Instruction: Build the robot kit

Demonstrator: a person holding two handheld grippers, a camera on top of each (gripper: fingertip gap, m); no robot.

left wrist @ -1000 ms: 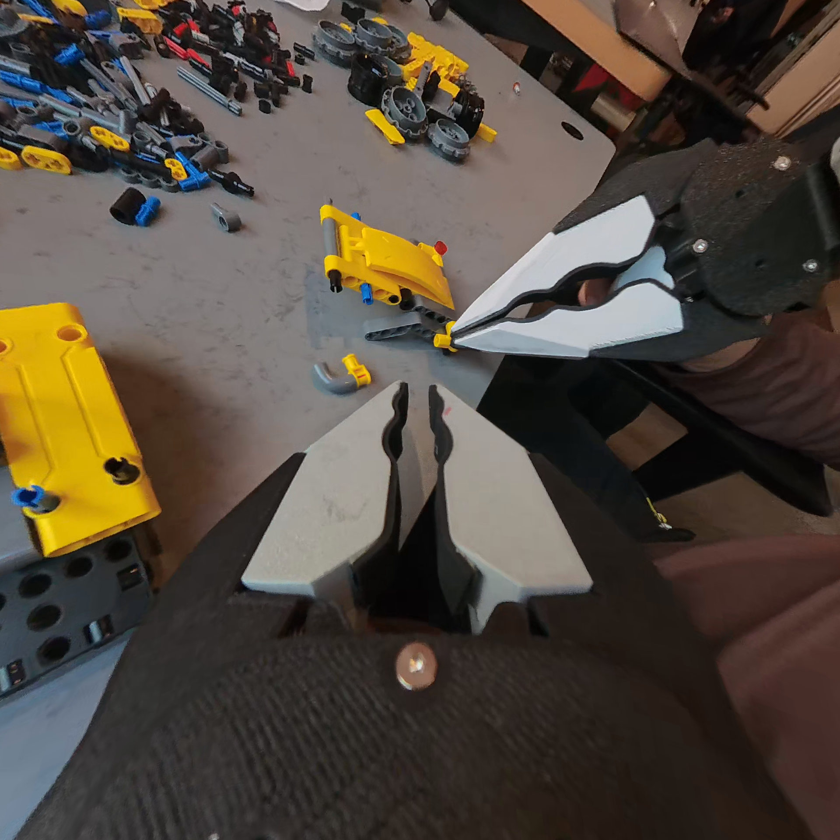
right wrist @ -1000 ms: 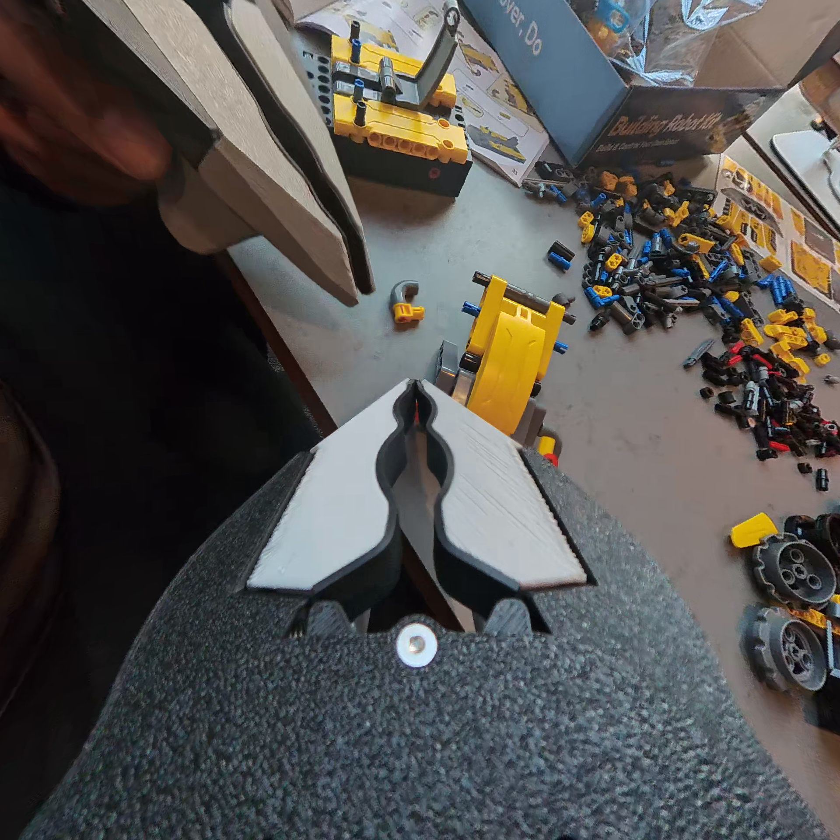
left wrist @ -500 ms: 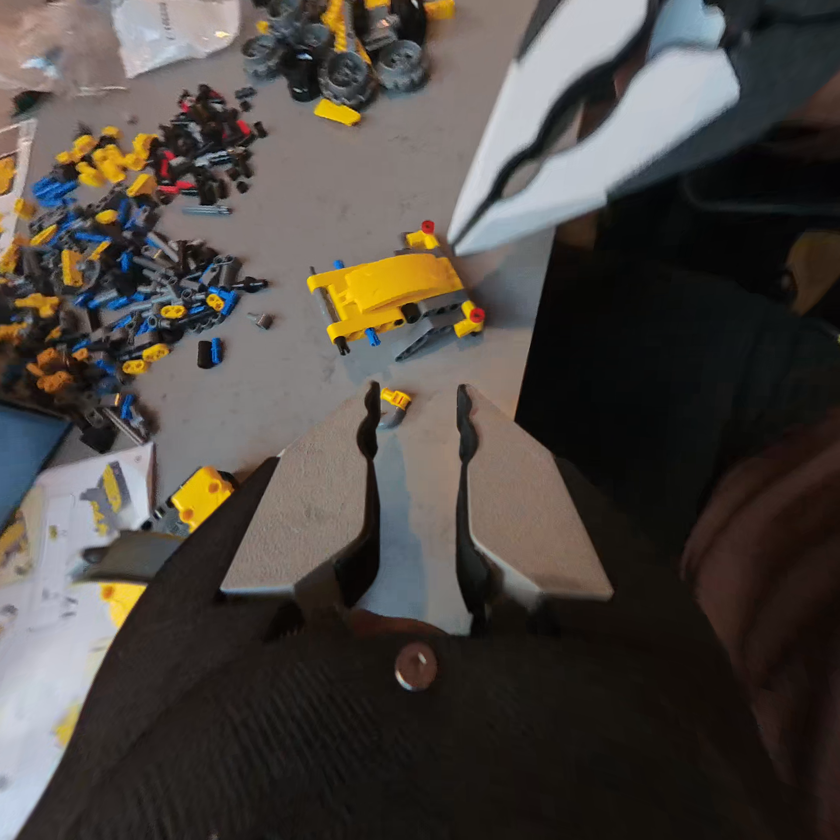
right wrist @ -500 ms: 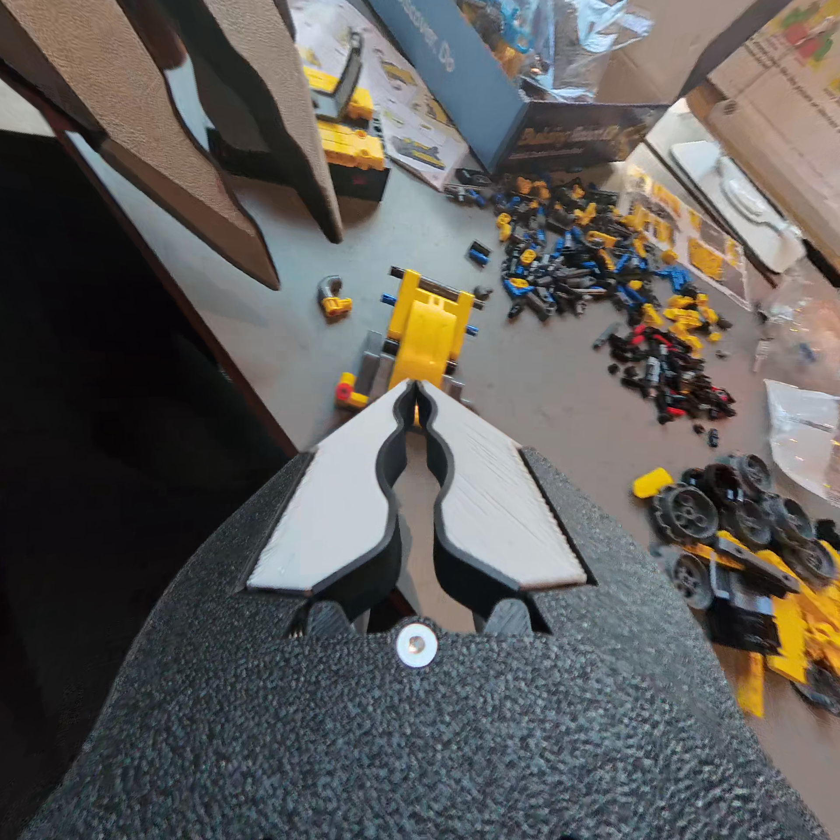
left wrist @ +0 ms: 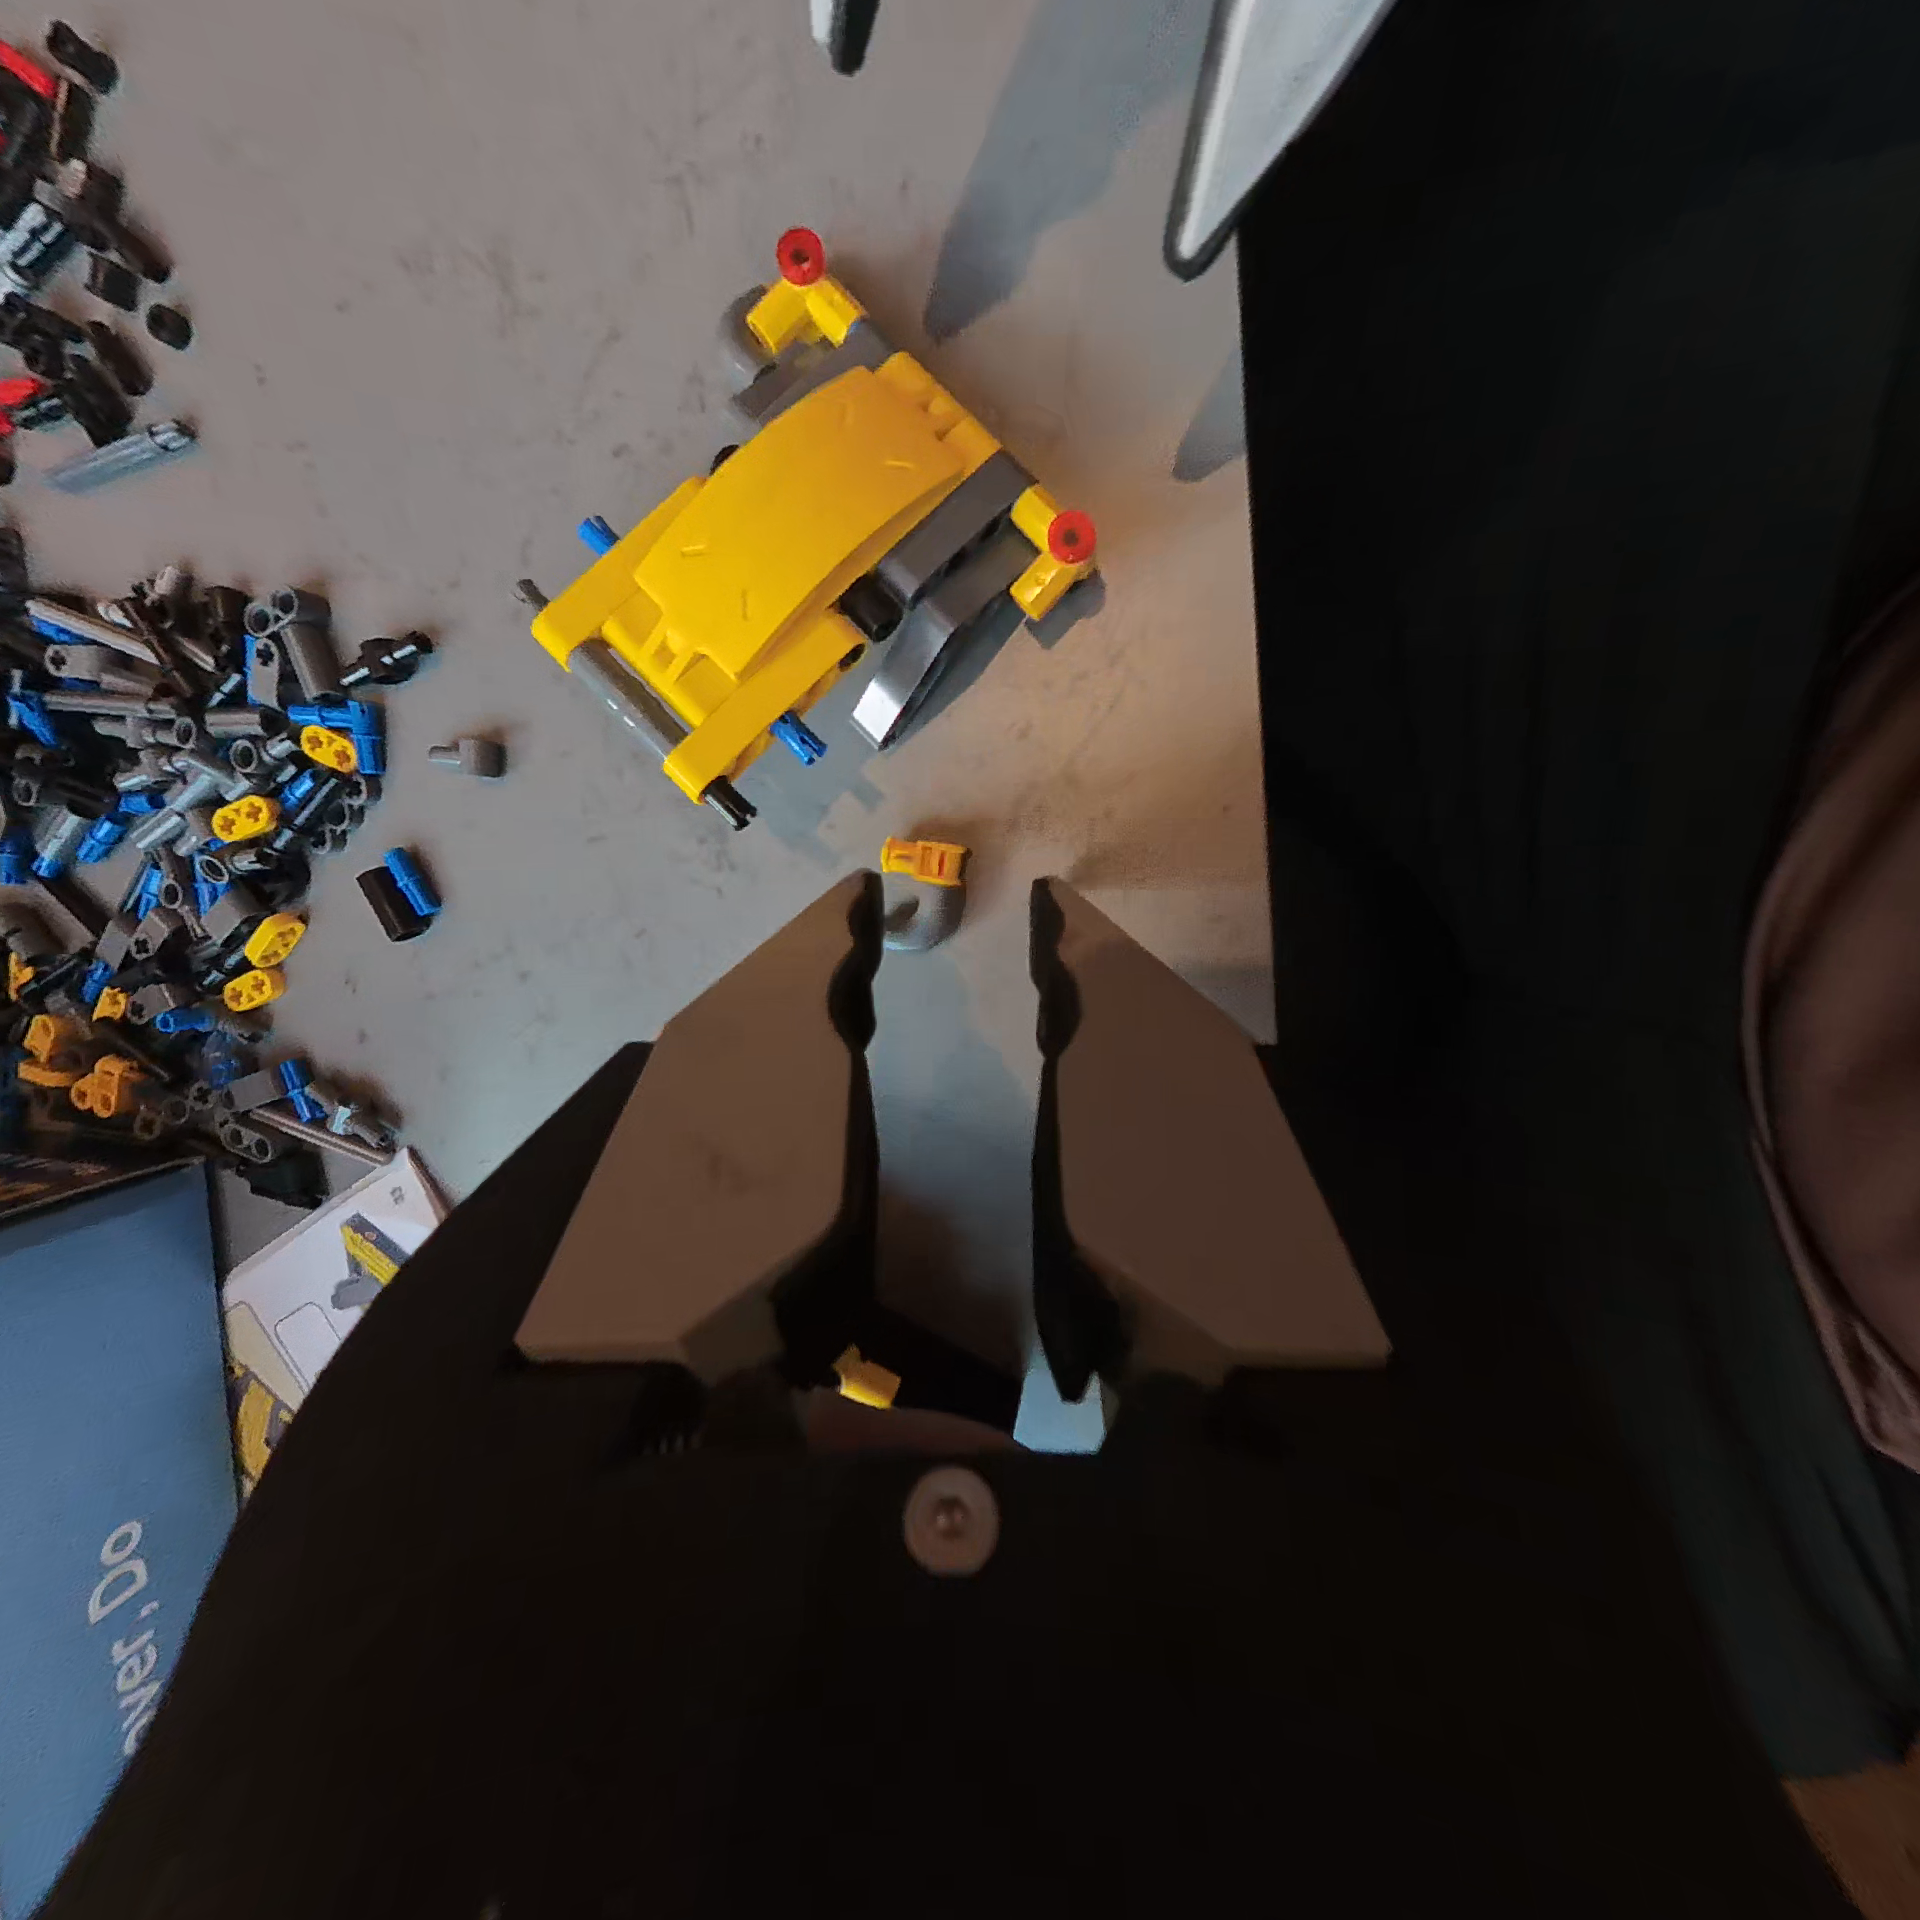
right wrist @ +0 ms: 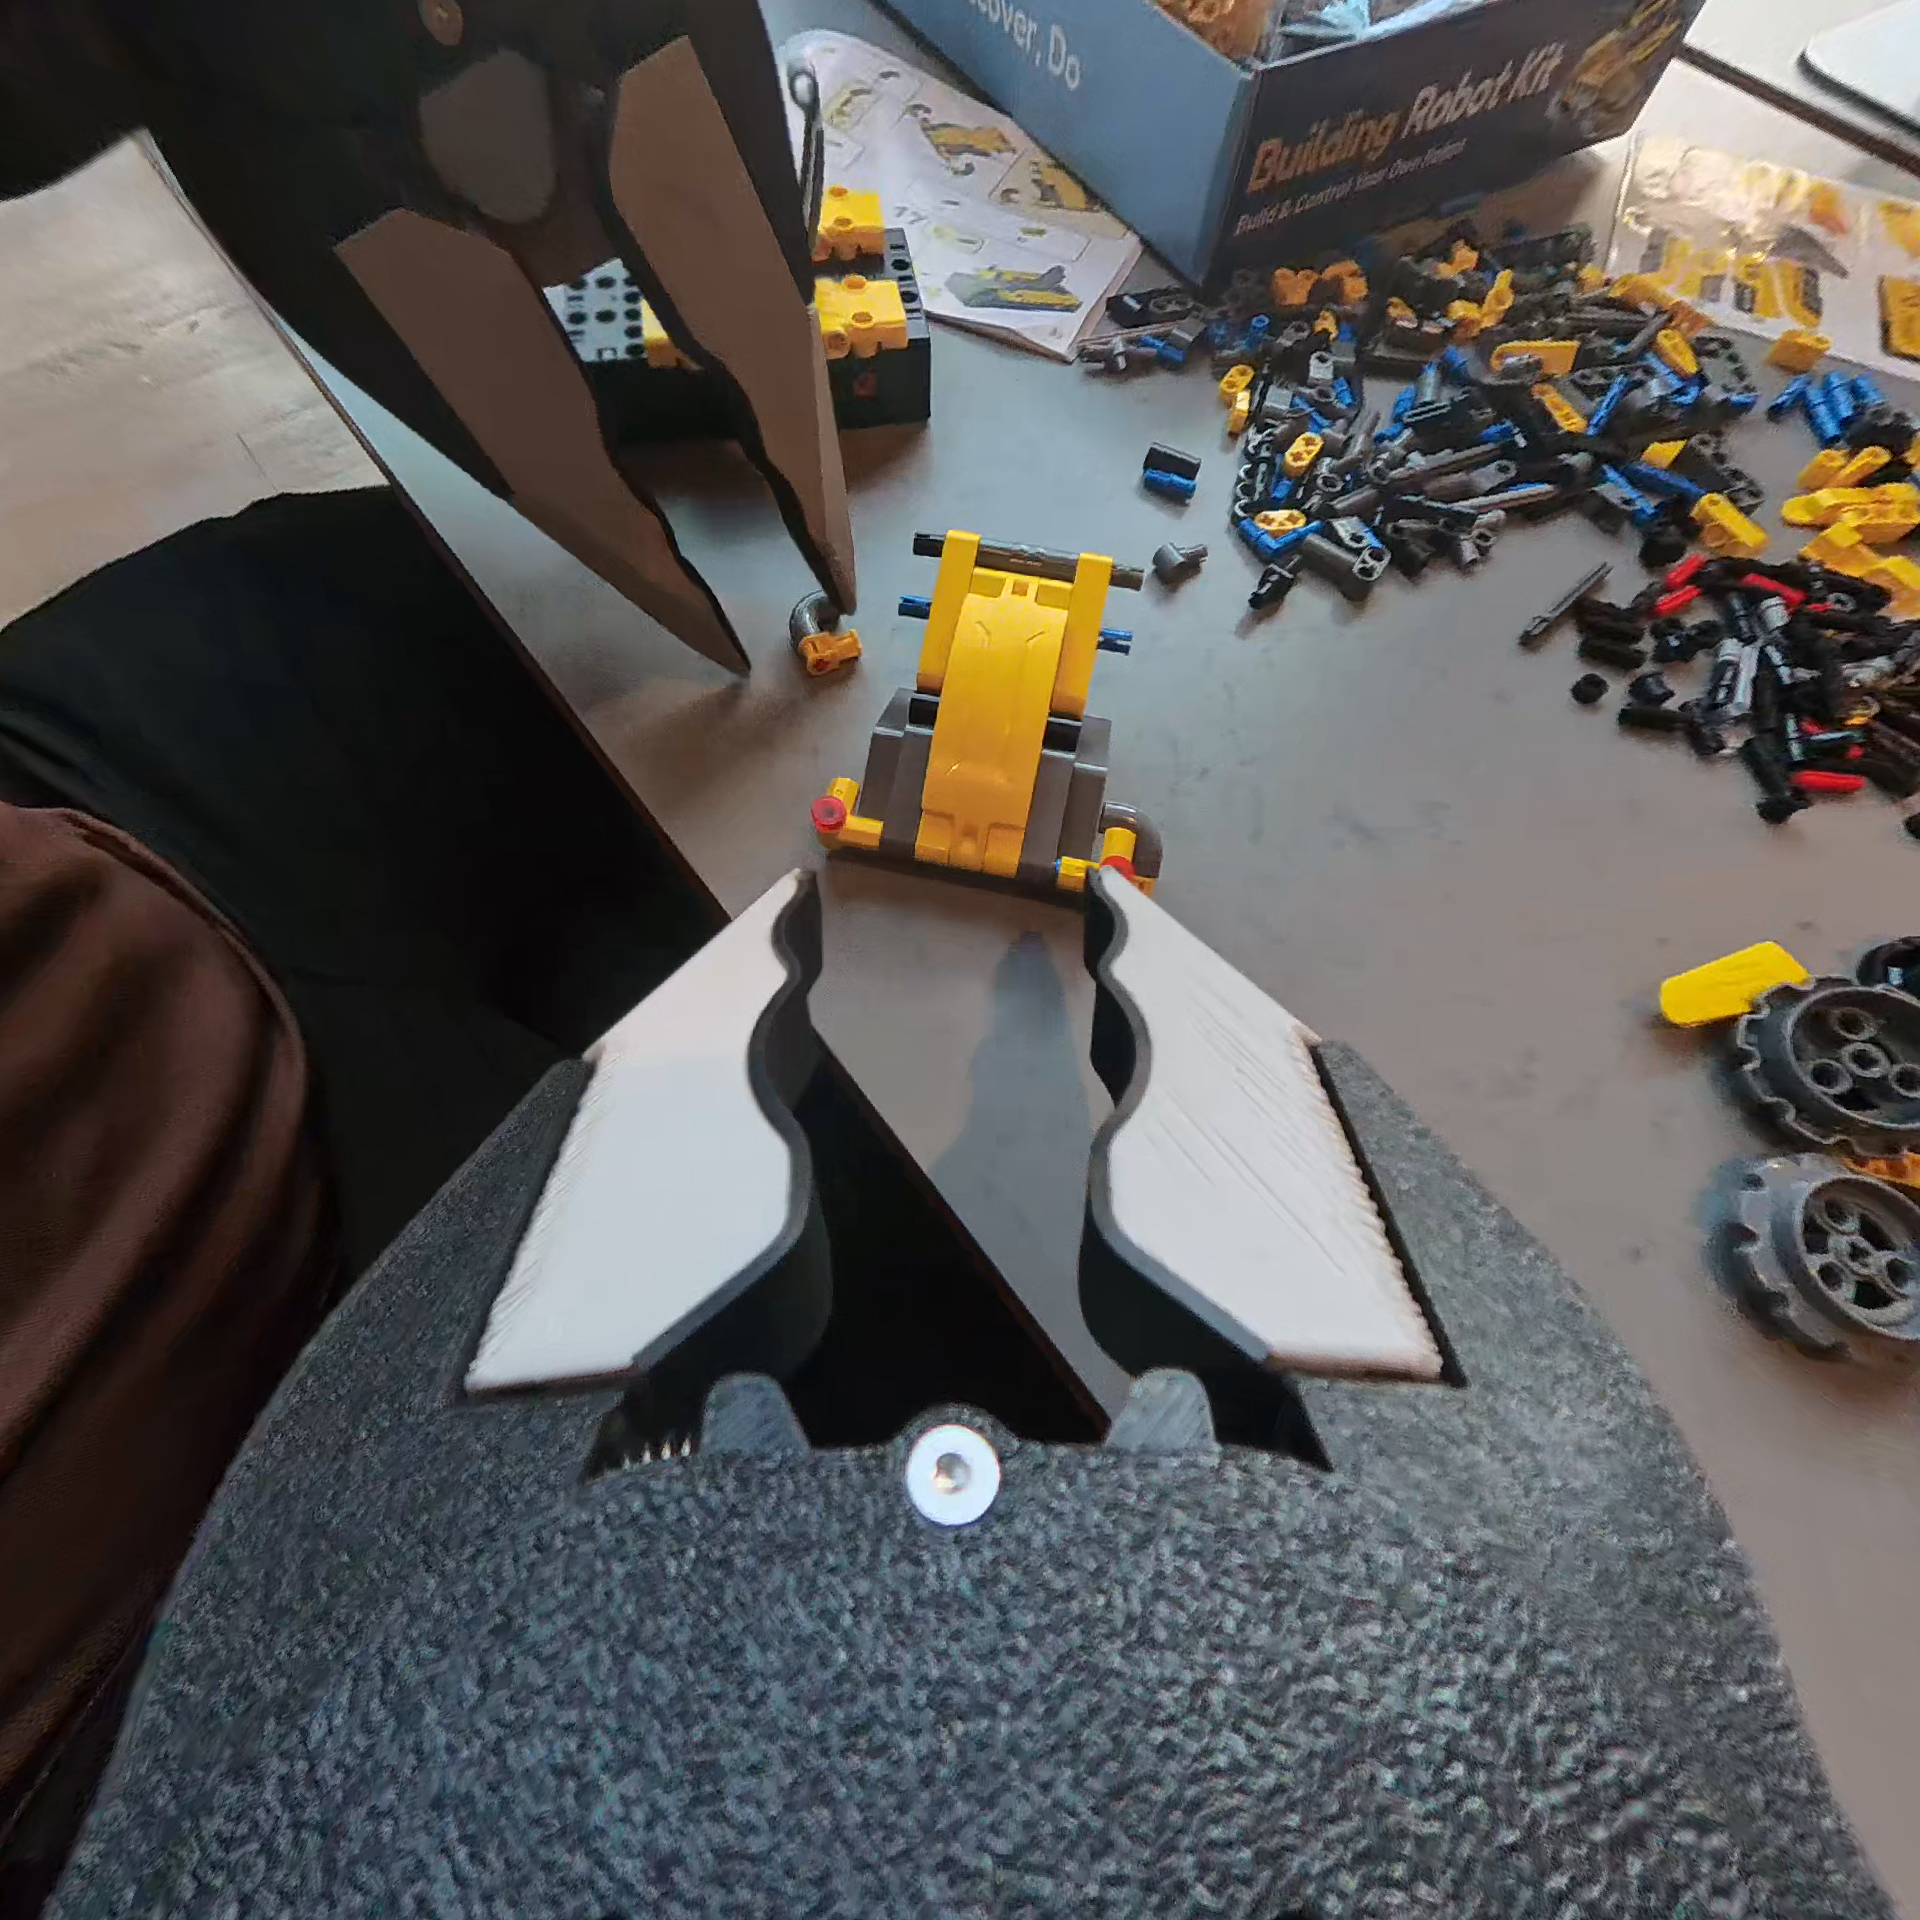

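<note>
Here left tool [left wrist: 951, 899] parted over small elbow piece [left wrist: 920, 894]; right tool [right wrist: 951, 883] wide; wheels [right wrist: 1839, 1164] only right view.

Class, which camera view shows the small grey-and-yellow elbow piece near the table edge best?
The left wrist view: the elbow piece lies unobstructed just beyond the open left gripper. In the right wrist view it is smaller, farther off, and partly hidden behind a left fingertip.

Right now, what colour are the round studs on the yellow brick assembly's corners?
Red round studs, clearest in the left wrist view.
</note>
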